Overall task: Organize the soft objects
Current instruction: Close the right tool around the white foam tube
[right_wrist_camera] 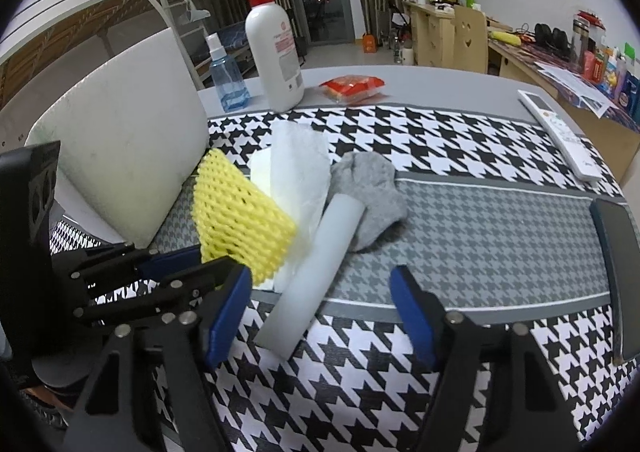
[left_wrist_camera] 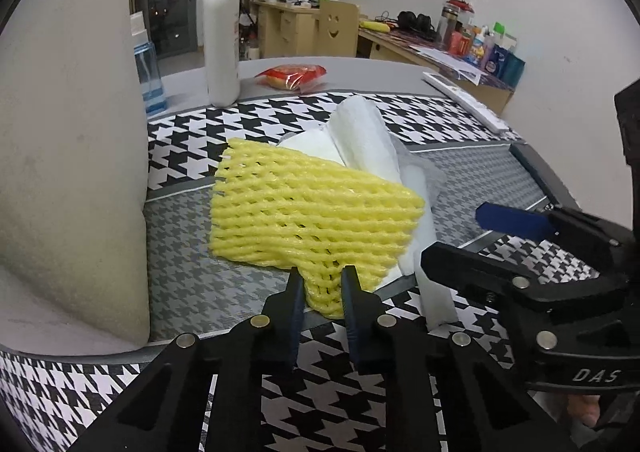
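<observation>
Seen on a houndstooth mat (right_wrist_camera: 460, 139): left gripper (left_wrist_camera: 319, 286) clamped on the near corner of a yellow foam net (left_wrist_camera: 312, 207), pads pinching the mesh. Right gripper (right_wrist_camera: 320, 312) spread wide just beside it, nothing between its blue pads (right_wrist_camera: 412, 316), poised over the near end of a white foam tube (right_wrist_camera: 320, 264). Net lying flat across the mat's grey band, overlapping a crumpled white plastic sheet (right_wrist_camera: 298, 167) and a pale foam piece beneath. Grey sock (right_wrist_camera: 372, 191) bunched against the tube's far end. Thick white foam pad (right_wrist_camera: 124, 155) propped at the left edge. Farther back, a white pump bottle (right_wrist_camera: 276, 51), small blue spray bottle (right_wrist_camera: 228, 75) and red snack packet (right_wrist_camera: 352, 87); remote control (right_wrist_camera: 560, 131) at right.
</observation>
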